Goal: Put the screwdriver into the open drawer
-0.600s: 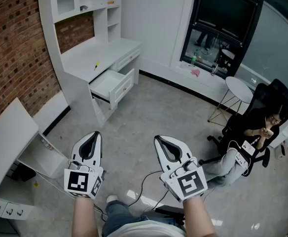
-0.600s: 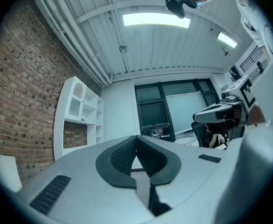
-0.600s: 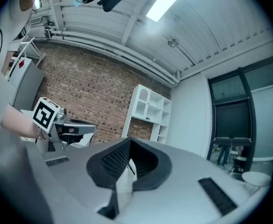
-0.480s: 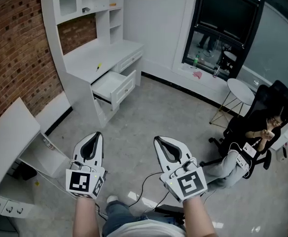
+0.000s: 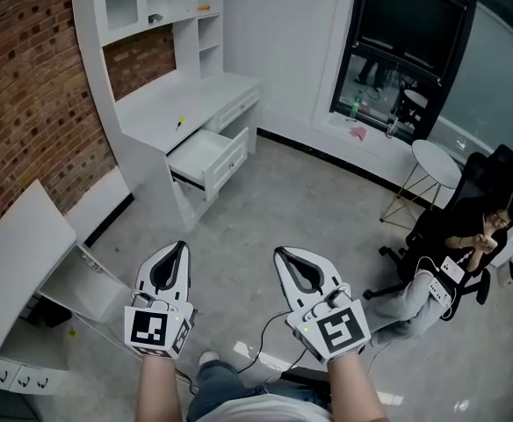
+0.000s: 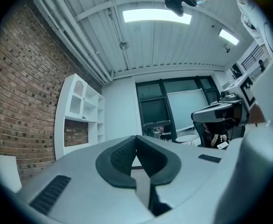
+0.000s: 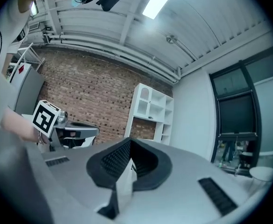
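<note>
A small yellow-handled screwdriver [image 5: 180, 122] lies on the white desk [image 5: 155, 112] by the brick wall. Below the desktop an open drawer [image 5: 205, 158] stands pulled out and looks empty. My left gripper [image 5: 179, 247] and right gripper [image 5: 279, 253] hover side by side over the floor, well short of the desk, held level. Both are shut with nothing between the jaws. In the left gripper view [image 6: 136, 139] and the right gripper view [image 7: 129, 141] the jaw tips meet, and the shelf unit shows far ahead.
A white shelf unit [image 5: 155, 3] stands on the desk. A low white cabinet [image 5: 19, 244] is at the left. A person sits in a black chair [image 5: 489, 183] at the right, beside a small round table [image 5: 437, 161]. A cable [image 5: 265, 332] trails on the floor.
The view has shifted slightly: the desk and drawer sit a little further right and lower in the head view. Both grippers stay shut and side by side.
</note>
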`<action>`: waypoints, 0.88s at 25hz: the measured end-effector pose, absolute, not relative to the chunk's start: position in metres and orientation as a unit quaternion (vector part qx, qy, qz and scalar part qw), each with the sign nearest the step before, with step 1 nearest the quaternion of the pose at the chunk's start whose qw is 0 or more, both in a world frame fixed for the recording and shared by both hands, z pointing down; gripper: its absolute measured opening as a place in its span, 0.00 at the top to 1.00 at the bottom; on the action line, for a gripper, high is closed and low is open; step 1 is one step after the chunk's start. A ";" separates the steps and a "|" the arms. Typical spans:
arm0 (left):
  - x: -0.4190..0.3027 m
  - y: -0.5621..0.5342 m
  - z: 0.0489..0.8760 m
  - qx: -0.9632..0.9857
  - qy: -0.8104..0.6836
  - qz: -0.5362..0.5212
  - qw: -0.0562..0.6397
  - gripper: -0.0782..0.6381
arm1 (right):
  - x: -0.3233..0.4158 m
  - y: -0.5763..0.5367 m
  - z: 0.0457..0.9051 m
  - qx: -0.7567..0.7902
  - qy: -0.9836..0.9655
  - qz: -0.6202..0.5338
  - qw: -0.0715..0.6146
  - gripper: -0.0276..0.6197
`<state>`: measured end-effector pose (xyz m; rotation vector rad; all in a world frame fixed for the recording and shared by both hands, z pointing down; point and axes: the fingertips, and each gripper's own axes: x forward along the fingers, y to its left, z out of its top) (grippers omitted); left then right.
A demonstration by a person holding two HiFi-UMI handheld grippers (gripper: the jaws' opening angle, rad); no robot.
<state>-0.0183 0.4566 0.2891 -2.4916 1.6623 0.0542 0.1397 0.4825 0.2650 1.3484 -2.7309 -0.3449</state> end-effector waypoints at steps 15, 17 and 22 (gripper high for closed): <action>-0.130 0.348 0.288 -0.861 0.502 0.013 0.079 0.87 | 0.020 0.391 0.271 0.497 -0.860 -0.109 0.043 0.94; -0.139 0.337 0.292 -0.861 0.503 0.016 0.076 0.87 | 0.008 0.378 0.273 0.493 -0.862 -0.111 0.047 0.94; -0.151 0.302 0.302 -0.860 0.506 0.008 0.071 0.87 | -0.007 0.339 0.275 0.487 -0.865 -0.112 0.047 0.94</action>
